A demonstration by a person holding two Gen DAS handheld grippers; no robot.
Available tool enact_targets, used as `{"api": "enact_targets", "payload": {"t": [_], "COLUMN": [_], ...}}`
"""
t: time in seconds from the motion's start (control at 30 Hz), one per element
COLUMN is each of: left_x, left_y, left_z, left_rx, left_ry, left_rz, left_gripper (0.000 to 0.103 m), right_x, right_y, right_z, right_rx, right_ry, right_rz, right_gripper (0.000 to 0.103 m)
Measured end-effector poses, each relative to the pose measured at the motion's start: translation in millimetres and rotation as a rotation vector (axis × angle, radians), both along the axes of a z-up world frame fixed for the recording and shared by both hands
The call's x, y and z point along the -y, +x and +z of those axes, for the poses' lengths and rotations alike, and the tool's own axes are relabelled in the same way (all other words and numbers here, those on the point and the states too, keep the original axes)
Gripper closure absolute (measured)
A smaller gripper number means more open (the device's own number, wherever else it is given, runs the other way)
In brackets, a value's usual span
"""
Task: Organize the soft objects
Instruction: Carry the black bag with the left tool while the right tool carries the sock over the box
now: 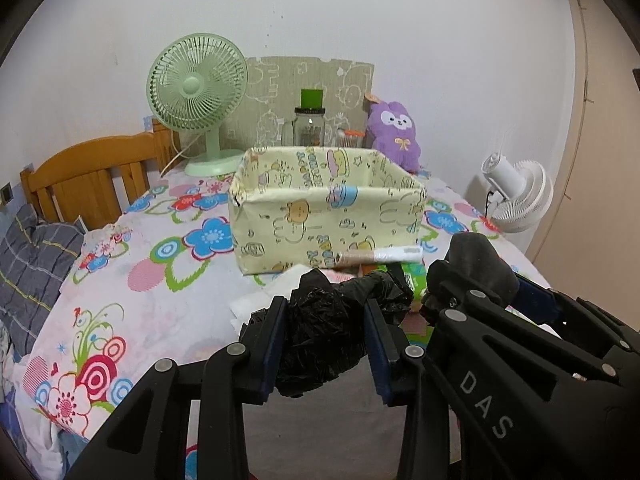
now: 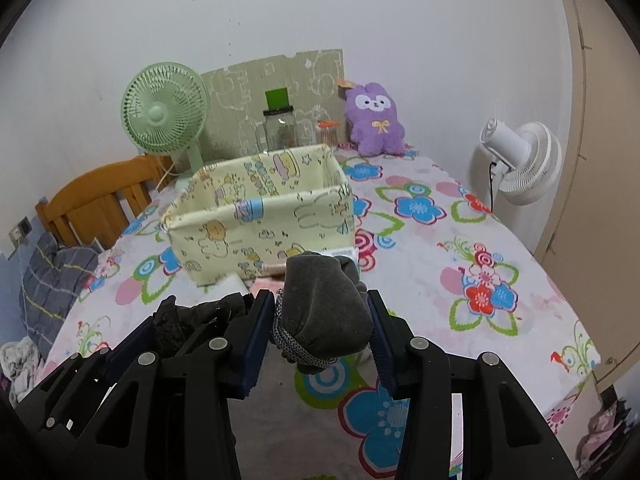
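On the left we see our left gripper (image 1: 326, 340) clamped around a crumpled black plastic bag (image 1: 316, 332), held above the flowered bedsheet (image 1: 160, 300) just in front of the yellow cartoon-print fabric bin (image 1: 320, 216). To the right, our right gripper (image 2: 320, 332) is closed onto a rolled grey sock (image 2: 324, 312) with a knitted cuff, close beside the left one. The purple plush bunny (image 2: 374, 120) sits at the wall behind the bin.
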State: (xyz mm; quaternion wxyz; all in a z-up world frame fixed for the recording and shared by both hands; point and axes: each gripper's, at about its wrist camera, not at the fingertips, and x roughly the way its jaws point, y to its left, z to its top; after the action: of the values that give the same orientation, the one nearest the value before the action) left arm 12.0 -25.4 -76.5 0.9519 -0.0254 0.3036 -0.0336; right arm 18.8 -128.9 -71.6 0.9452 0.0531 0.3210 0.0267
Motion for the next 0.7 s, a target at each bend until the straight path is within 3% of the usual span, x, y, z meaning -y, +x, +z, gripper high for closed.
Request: {"api": "enact_targets", "payload": {"t": [0.7], "left_x": [-1], "left_y": [5], "left_z": [54], "left_rx": [0.084], "left_ry": [0.007], "left_rz": [0.001], "left_gripper": [0.065], "right_x": [1], "right_y": [5], "right_z": [54], "right_rx": [0.085], "right_ry": [0.009], "right_rz": [0.006], "right_gripper": [0.054]}}
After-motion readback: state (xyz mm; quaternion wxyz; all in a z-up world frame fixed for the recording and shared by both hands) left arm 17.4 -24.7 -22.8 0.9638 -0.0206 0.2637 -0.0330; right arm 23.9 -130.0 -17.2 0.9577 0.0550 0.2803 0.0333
